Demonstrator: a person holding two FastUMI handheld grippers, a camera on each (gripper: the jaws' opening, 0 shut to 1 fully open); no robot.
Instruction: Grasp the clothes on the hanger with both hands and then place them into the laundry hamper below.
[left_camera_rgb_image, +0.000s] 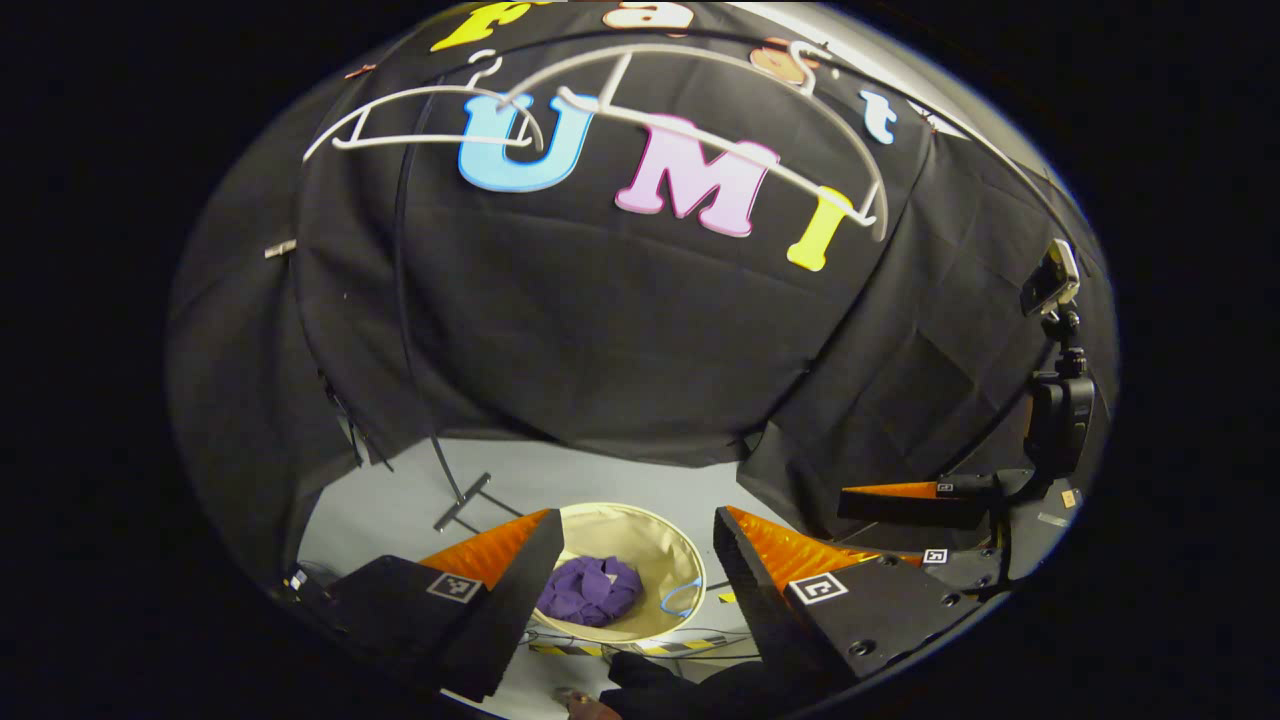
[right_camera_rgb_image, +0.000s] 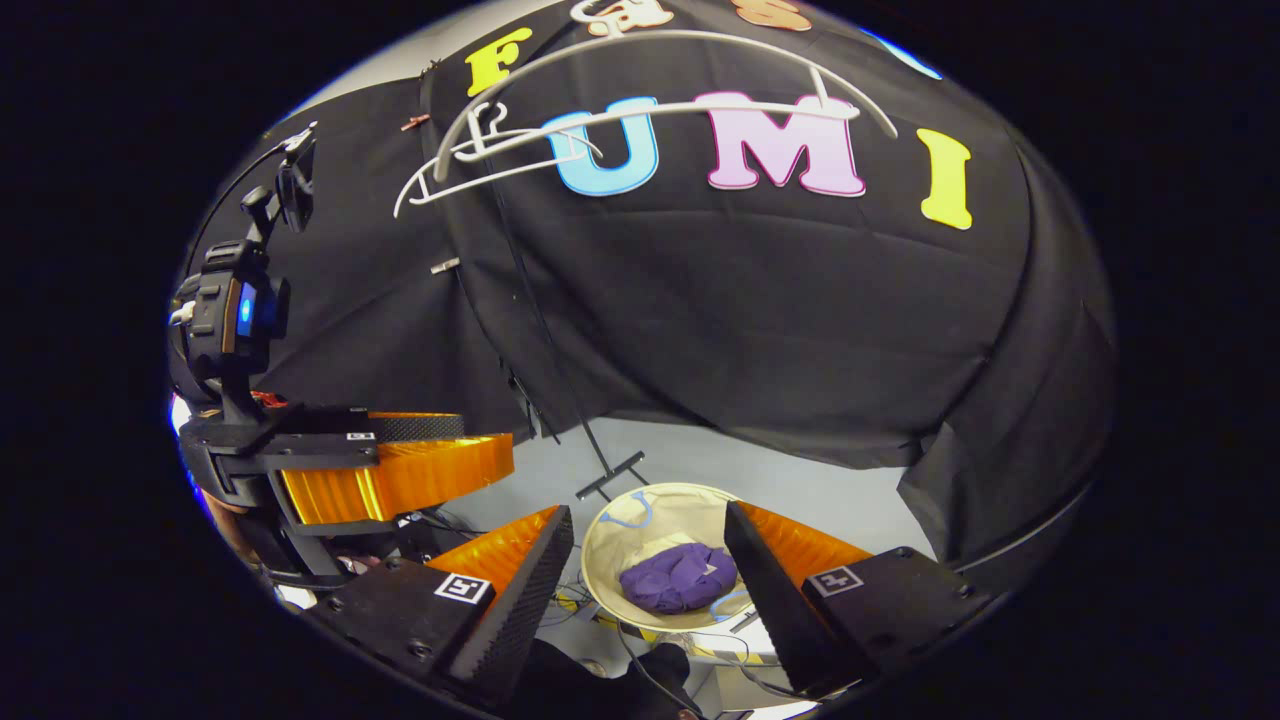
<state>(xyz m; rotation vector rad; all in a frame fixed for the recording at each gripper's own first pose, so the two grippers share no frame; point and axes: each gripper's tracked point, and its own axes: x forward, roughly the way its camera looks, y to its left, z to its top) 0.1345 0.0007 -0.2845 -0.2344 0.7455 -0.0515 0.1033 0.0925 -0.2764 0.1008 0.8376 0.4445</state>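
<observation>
A crumpled purple garment (left_camera_rgb_image: 588, 590) lies inside the round cream laundry hamper (left_camera_rgb_image: 655, 530) on the floor, seen between my left gripper's fingers. My left gripper (left_camera_rgb_image: 640, 540) is open and holds nothing, well above the hamper. In the right gripper view the same purple garment (right_camera_rgb_image: 680, 578) rests in the hamper (right_camera_rgb_image: 620, 530). My right gripper (right_camera_rgb_image: 650, 535) is open and empty too. White hangers (left_camera_rgb_image: 600, 110) hang bare on the rail at the top, and the hangers (right_camera_rgb_image: 520, 150) carry no cloth in the right gripper view either. The other gripper (right_camera_rgb_image: 390, 465) shows at the left.
A thin black rack pole (left_camera_rgb_image: 405, 300) runs down to a cross foot (left_camera_rgb_image: 462, 502) on the grey floor behind the hamper. The right gripper (left_camera_rgb_image: 920, 495) and its camera mount (left_camera_rgb_image: 1060, 390) sit at the right. Cables lie on the floor near the hamper (right_camera_rgb_image: 600, 600).
</observation>
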